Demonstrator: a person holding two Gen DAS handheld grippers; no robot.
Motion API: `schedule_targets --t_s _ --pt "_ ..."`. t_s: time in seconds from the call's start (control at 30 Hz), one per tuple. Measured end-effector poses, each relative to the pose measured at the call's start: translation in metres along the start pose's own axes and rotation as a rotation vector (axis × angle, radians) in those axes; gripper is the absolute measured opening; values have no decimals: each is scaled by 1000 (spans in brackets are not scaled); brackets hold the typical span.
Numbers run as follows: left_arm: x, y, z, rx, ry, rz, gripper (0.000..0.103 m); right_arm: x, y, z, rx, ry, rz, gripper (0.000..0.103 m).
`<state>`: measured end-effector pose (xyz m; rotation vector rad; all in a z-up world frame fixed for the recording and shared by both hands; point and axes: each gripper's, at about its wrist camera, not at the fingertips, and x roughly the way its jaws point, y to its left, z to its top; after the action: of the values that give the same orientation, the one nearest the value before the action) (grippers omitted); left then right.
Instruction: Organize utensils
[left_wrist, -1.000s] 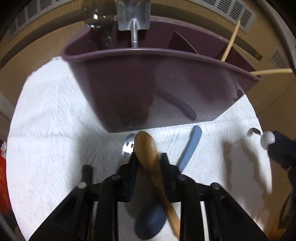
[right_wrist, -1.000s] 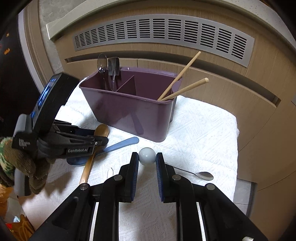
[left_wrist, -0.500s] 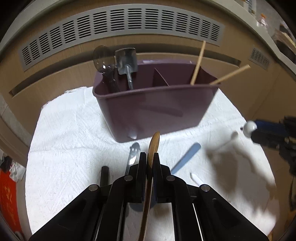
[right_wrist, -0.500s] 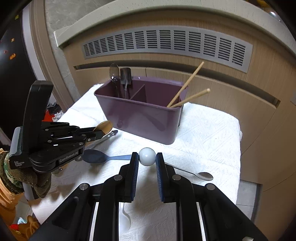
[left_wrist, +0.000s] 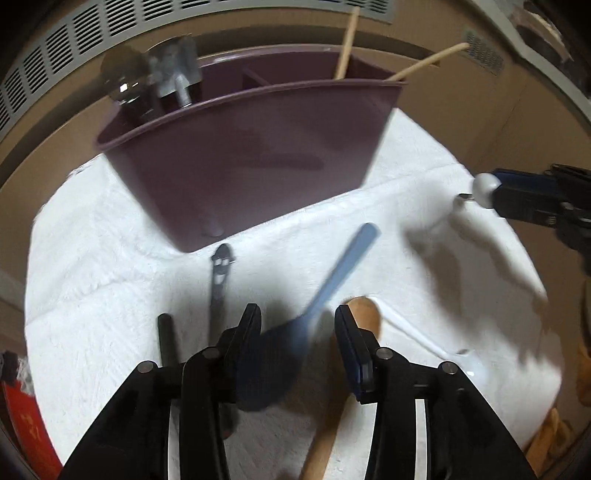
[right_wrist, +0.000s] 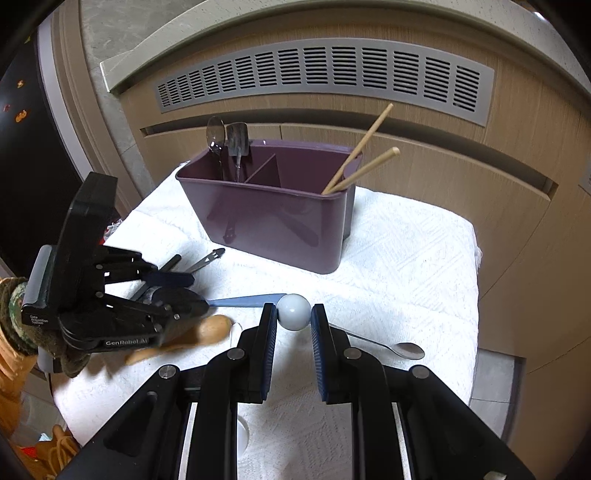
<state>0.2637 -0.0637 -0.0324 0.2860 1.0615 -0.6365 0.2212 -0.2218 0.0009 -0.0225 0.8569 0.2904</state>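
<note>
Our left gripper (left_wrist: 297, 339) has just opened its jaws & let the wooden spoon (right_wrist: 188, 338) go; it's back on the white towel (right_wrist: 406, 258), so that pick failed, still not in the purple caddy (right_wrist: 273, 218). Left tool tilts steeply down, empty. Right gripper (right_wrist: 293, 325) pinches a white ball (right_wrist: 293, 311).

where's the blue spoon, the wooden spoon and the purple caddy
blue spoon (left_wrist: 341, 264), left wrist view, on its handle
wooden spoon (left_wrist: 364, 314), left wrist view, on its bowl
purple caddy (right_wrist: 273, 221), right wrist view, on its front wall
</note>
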Motion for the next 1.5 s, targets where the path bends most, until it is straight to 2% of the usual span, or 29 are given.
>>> schedule_targets --t_s 0.07,0.17,0.23,0.33,0.47,0.6,0.63,0.67,0.7,0.83,0.9,1.0,1.17,1.23,1.3,1.4,1.5 --pt "-10 -15 -3 89 -22 -47 46 -1 -1 -2 -2 0 -3 17" --pt "-19 -38 -12 260 -47 -34 51 -4 -1 -5 -13 3 -2 17" --pt "-13 -46 -12 278 -15 -28 51 -4 -1 -6 -18 6 -2 17" --pt "2 -44 -9 240 21 -29 51 -3 0 -6 -15 8 2 17" --pt "23 -33 -1 157 66 -80 51 -4 0 -9 -9 17 9 17" --pt "26 -32 3 133 55 -74 50 -8 -1 -11 -14 13 8 13" --pt "28 -32 3 123 52 -65 45 -9 -1 -11 -14 10 9 13" --pt "25 -29 2 121 44 -40 34 -11 -1 -11 -14 6 12 13" --pt "23 -28 0 109 32 -11 31 -13 0 -12 -15 0 15 12" --pt "10 -19 -11 4 -3 6 31 -23 7 -15 -40 -25 23 12" --pt "-1 -18 -18 -23 -44 27 31 -26 10 -20 -84 -31 29 17" --pt "-16 -13 -29 -71 -91 24 31 -17 19 -32 -217 8 35 46" --pt "-32 -10 -41 -125 -116 16 31 16 46 -55 -565 47 -45 46" --pt "-36 -7 -45 -145 -123 10 31 27 51 -56 -657 51 -57 46" --pt "-38 -2 -48 -170 -129 -1 31 41 48 -52 -692 78 -64 46" --pt "-38 7 -50 -209 -132 -29 31 64 32 -40 -678 141 -54 46" --pt "-33 13 -48 -229 -125 -50 31 75 22 -29 -618 167 10 44"
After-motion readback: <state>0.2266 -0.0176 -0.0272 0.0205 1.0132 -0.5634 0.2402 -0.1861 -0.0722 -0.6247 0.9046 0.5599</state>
